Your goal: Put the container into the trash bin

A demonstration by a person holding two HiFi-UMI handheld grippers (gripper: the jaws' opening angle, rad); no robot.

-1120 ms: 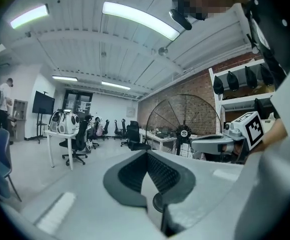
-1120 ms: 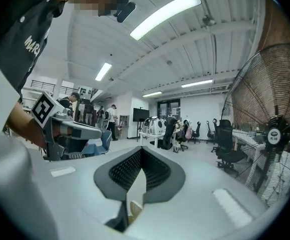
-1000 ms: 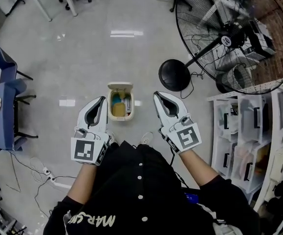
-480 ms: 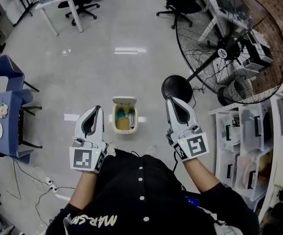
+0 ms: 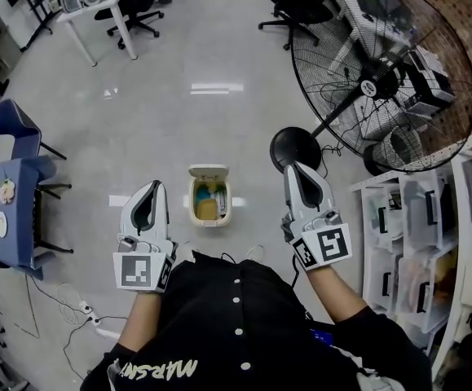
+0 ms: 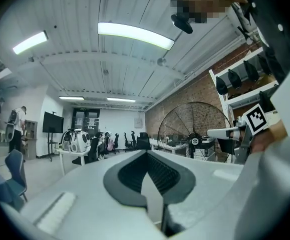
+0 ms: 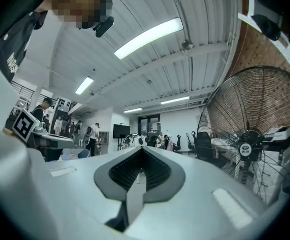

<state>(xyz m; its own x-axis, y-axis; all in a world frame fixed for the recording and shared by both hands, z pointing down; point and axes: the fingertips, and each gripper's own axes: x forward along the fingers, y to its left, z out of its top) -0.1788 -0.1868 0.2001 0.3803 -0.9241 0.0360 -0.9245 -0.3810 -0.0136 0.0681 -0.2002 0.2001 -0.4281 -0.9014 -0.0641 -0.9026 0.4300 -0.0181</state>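
Flanking the cream plastic trash bin [image 5: 194, 208] mid-frame, your white left gripper [image 5: 157, 184] and right gripper [image 5: 294, 167] are closed, empty; bin contents unclear.

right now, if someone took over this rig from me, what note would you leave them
Left gripper: jaws together, nothing in them.
Right gripper: jaws together, nothing in them.
Trash bin: on the floor between the two grippers, lid open. A yellowish item lies inside, probably the container.
Done: the drop looks complete.
Left: likely nothing, unless the lid should be closed.
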